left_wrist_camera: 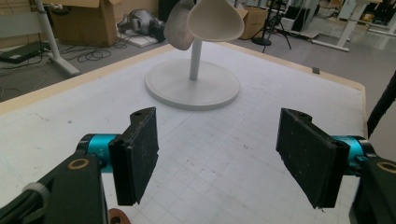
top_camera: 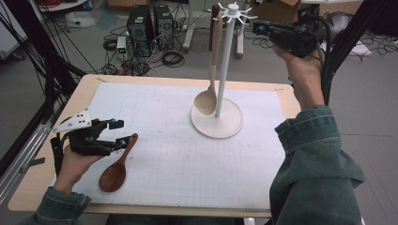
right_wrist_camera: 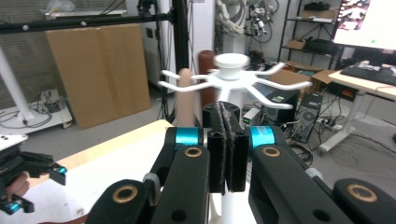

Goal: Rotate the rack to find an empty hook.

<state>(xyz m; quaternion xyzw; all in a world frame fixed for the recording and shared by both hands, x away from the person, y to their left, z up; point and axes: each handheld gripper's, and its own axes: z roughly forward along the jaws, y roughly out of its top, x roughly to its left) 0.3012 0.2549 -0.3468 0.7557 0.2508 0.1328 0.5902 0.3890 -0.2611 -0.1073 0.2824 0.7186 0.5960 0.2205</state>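
The left gripper point(top_camera: 116, 132), fingers apart, hovers over the handle of the brown spoon point(top_camera: 115, 168) lying on the counter point(top_camera: 42, 178). The right gripper point(top_camera: 259, 27), fingers together, is beside the rack point(top_camera: 224, 65) top.

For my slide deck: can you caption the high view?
Left gripper open beside a dark brown wooden spoon lying on the table; a pale spoon hangs from the white stand.
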